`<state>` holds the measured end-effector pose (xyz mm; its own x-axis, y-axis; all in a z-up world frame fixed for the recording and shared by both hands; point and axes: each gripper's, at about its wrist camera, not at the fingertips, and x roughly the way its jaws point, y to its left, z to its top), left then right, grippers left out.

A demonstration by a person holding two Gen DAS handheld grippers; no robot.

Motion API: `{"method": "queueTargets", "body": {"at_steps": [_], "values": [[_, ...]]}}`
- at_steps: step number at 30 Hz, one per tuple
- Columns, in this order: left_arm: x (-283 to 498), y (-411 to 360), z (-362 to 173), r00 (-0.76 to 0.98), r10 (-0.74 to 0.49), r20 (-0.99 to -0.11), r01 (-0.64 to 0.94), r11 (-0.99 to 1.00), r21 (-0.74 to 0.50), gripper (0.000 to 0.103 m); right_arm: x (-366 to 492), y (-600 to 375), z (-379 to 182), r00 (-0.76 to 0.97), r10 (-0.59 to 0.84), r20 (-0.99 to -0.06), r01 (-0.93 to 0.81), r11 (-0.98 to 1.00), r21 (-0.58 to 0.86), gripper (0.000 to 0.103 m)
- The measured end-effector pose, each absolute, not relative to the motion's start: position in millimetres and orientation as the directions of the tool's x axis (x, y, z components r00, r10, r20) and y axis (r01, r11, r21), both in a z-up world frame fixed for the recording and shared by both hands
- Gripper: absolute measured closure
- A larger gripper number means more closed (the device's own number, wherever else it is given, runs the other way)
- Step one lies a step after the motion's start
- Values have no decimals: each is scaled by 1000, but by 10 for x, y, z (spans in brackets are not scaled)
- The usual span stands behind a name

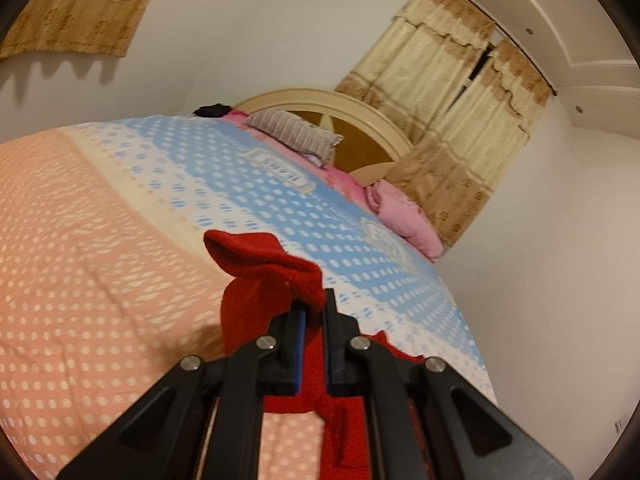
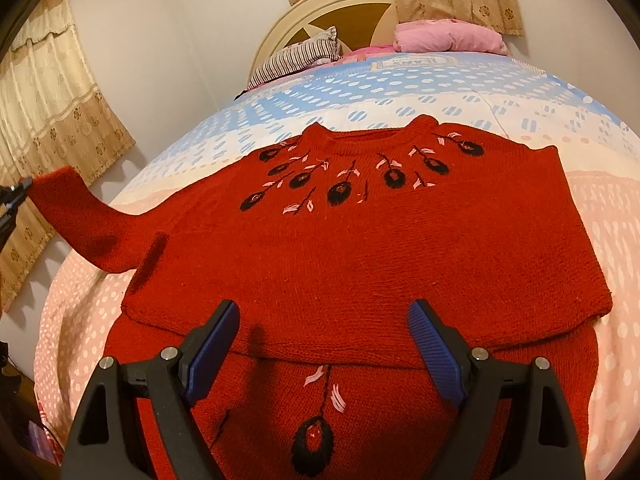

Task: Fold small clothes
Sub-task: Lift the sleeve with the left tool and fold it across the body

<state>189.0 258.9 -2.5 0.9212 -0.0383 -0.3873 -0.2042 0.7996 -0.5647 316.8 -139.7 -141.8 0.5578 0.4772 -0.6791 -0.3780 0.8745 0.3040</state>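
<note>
A red knitted sweater (image 2: 360, 240) with black and pink embroidery lies front up on the bed, neckline toward the headboard. A folded edge runs across its lower part, and a layer with one embroidered motif (image 2: 316, 440) shows below it. My right gripper (image 2: 324, 312) hovers open over that lower part with nothing between its blue pads. The sweater's left sleeve (image 2: 80, 216) is lifted off the bed and stretched to the left. My left gripper (image 1: 314, 308) is shut on the cuff of that sleeve (image 1: 260, 264); it shows at the far left edge of the right wrist view (image 2: 16, 196).
The bedspread (image 1: 100, 240) is dotted pink and blue. A striped pillow (image 2: 296, 60) and a pink blanket (image 2: 448, 36) lie by the cream headboard (image 2: 320, 4). Patterned curtains (image 2: 44, 128) hang on the wall beside the bed.
</note>
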Motion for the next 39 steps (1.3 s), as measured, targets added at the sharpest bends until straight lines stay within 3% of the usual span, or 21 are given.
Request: {"method": "queueTargets", "body": {"at_steps": [14,21,33,39], "values": [[2179,1839,507,938,-144,-315,-46,849,-526,96,3174,-1522,-1416,558,527,-641,-365,849,381,16],[2373,1441,570,922,-216,-320,21,855,-518,96,3059,-1782,-1297,566,554,-611,-308,829,467,16],[2663,514,673,885,-335,-322,140,853,-502,96,2565,-2040,-1202,648,502,-573,-339,863,374,16],[2806,7,513,852,-381,-359,182,858,-480,96,2524,-2145,-1279,645,530,-550,-331,843,423,16]]}}
